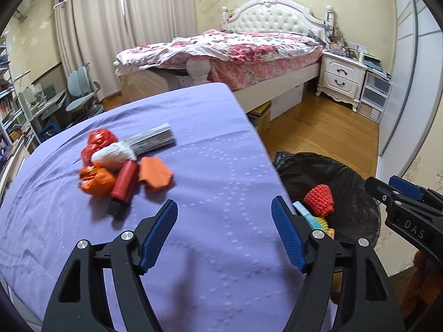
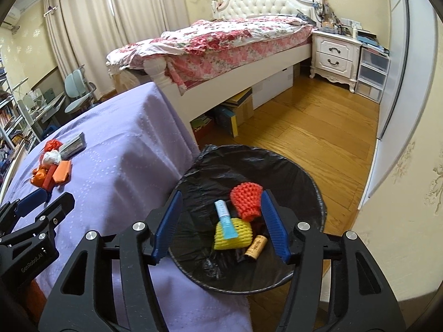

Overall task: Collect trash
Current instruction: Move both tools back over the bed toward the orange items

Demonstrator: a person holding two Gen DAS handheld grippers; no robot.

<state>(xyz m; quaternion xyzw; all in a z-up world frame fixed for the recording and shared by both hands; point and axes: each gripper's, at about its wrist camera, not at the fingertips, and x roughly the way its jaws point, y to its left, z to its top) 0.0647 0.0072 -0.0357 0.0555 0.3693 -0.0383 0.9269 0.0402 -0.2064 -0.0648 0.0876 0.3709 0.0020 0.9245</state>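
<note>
Trash pile (image 1: pixel 126 163) lies on the purple bench (image 1: pixel 216 127): crumpled wrappers, light and soft, best pinched across a bulge. Left gripper (image 1: pixel 224 207) fingers spread, empty; right gripper (image 2: pixel 221 202) fingers spread, empty, over the bin (image 2: pixel 313 188).

A cluster of crumpled orange and red wrappers (image 1: pixel 121 166) lies on the lilac-clothed table (image 1: pixel 207 138), with the black-lined round trash bin (image 2: pixel 277 160) on the floor at its right, holding a red foam net sleeve (image 2: pixel 246 199), and the floral-quilted bed (image 2: pixel 221 41) behind
</note>
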